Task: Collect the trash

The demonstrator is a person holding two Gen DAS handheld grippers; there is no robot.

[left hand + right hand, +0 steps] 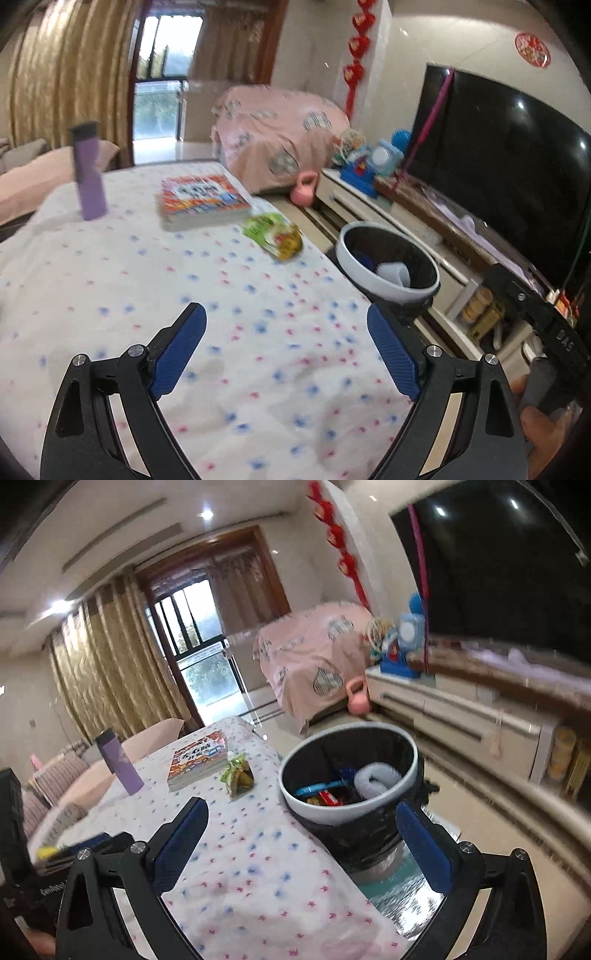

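Across the flowered tablecloth (229, 332), well ahead of our two empty, wide-spread claws, left gripper (286, 343) and right gripper (301, 843), lies a green snack wrapper (275, 234), which we judge light, crinkly and slippery, best pinched at its raised crumpled edge.

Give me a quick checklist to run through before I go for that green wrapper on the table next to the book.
1. Left gripper open with nothing between its fingers: ok.
2. Right gripper open with nothing between its fingers: ok.
3. Green wrapper in plain sight on the tablecloth, near the table edge, nothing lying on it: ok.
4. Wrapper clear of the book: cannot tell, they sit very close.
5. Trash bin open at the top, beside the table, with room left: ok.
6. Purple bottle upright and off to the side of the path: ok.
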